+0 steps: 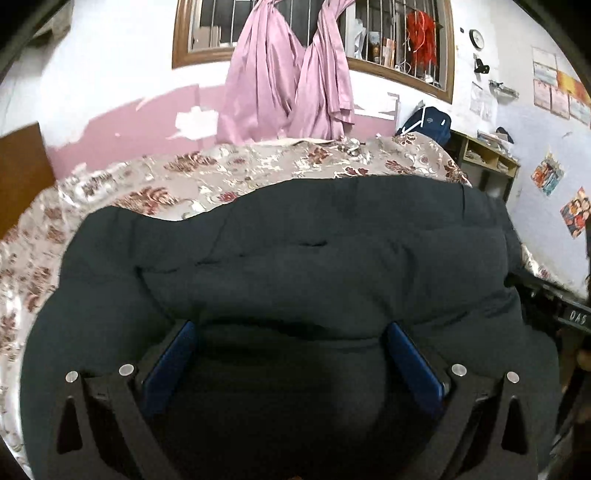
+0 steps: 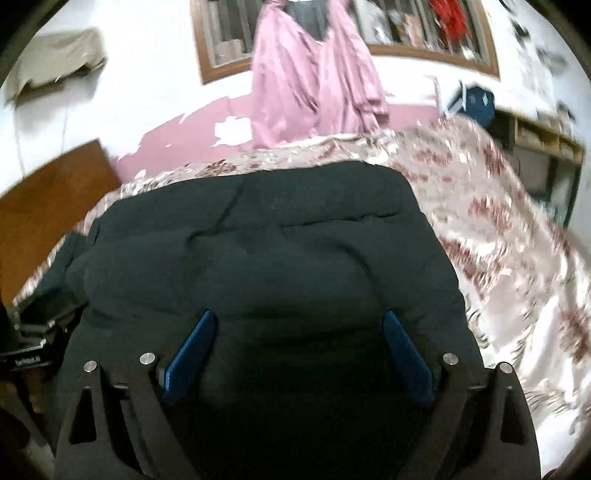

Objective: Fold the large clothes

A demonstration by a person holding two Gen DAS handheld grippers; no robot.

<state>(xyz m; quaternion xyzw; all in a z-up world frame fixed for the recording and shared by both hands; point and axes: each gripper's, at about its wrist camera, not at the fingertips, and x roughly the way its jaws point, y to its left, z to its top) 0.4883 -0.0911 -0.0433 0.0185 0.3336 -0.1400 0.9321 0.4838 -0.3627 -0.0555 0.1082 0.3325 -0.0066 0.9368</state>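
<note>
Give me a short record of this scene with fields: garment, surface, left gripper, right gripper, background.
garment: dark garment, bulky, lying on the bed
surface: floral bedsheet
left gripper: left gripper open, fingers over the garment
right gripper: right gripper open, fingers over the garment
background: pink curtains tied at a barred window

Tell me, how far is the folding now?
Done: the garment lies on the bed as a thick, layered bundle, so some folds look made. In hand: nothing; the left gripper and right gripper are open over it. Left: probably a last fold or tidying.
</note>
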